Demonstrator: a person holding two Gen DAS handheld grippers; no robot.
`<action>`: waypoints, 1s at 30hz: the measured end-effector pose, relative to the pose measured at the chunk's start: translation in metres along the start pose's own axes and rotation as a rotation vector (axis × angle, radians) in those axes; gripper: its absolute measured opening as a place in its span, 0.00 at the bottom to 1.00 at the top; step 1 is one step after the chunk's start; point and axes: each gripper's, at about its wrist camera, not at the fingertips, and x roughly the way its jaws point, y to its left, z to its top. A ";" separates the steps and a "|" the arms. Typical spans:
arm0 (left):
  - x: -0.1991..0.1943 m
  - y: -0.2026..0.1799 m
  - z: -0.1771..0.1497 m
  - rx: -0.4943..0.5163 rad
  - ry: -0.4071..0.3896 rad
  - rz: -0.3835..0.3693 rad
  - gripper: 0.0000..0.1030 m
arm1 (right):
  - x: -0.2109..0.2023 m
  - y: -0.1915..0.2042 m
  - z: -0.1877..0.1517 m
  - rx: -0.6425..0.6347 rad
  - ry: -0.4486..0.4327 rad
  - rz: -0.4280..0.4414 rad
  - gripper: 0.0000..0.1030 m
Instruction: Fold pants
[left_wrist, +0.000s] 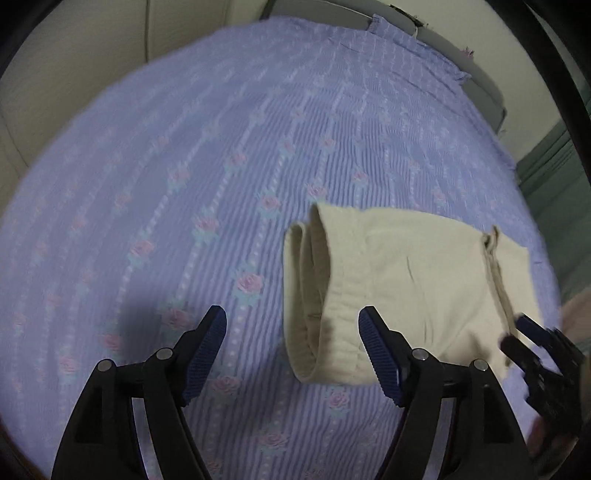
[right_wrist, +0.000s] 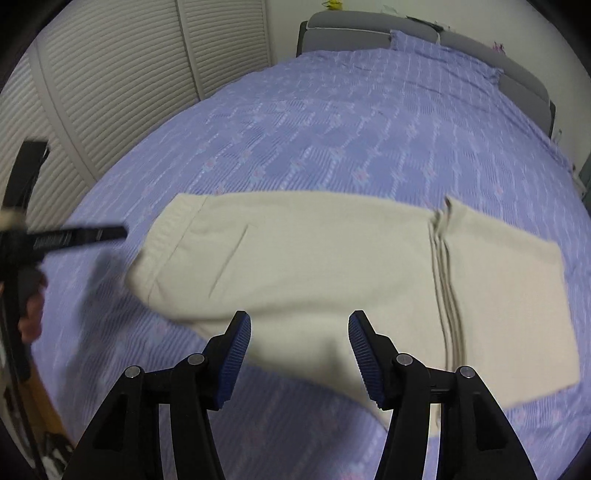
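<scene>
Left gripper (left_wrist: 291, 347) — above pants (left_wrist: 402, 284)

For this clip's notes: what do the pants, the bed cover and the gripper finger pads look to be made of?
Pants: beige, matte woven cloth, likely cotton twill; soft folds, stitched seams and a ribbed waistband.
Bed cover: lilac, thin puckered fabric, seersucker-like; fine ridged stripes with printed pink roses.
Finger pads: blue, ribbed, probably rubber or soft plastic, on black, hard-looking plastic arms with metal pins.

Matt cream cloth pants (right_wrist: 314, 266); ribbed lilac cloth bedspread (right_wrist: 332, 122)
</scene>
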 end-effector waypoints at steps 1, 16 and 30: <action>0.006 0.006 0.002 -0.014 0.010 -0.030 0.71 | 0.005 0.003 0.006 -0.001 -0.004 -0.017 0.56; 0.100 0.031 0.026 -0.106 0.187 -0.378 0.65 | 0.046 0.026 0.017 0.081 0.104 -0.048 0.56; 0.124 0.066 0.013 -0.245 0.248 -0.627 0.40 | 0.046 0.046 0.023 0.006 0.092 -0.035 0.56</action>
